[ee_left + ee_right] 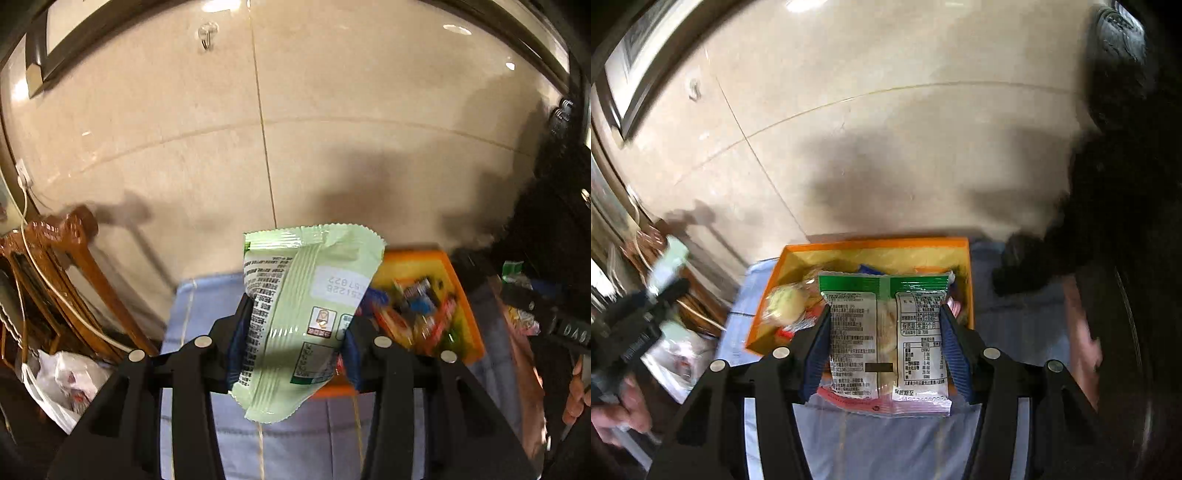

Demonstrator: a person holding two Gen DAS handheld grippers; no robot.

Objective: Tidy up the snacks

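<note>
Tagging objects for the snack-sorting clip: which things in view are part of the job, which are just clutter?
Job:
- pale green snack packet, in left gripper
- clear packet with green top, in right gripper
- orange tray of mixed snacks

Clutter:
- wooden chair
- white plastic bag
- wall hook
- white cable

Your left gripper (291, 332) is matt black plastic, and its fingers (236, 343) wear ribbed blue pads; small round metal studs shine on the arms. Between them you have a pale green packet (306, 314) of glossy, crinkled film with a serrated end seal. Your right gripper (884, 347) pinches a clear-and-green wrapper (886, 332), equally shiny plastic. The orange box (875, 245) looks like smooth card or plastic; you cannot tell which. Light blue cloth (886, 443) covers the worktop. The beige wall tiles (332, 110) are polished and reflective, and the carved chair (74, 236) is varnished wood.
</note>
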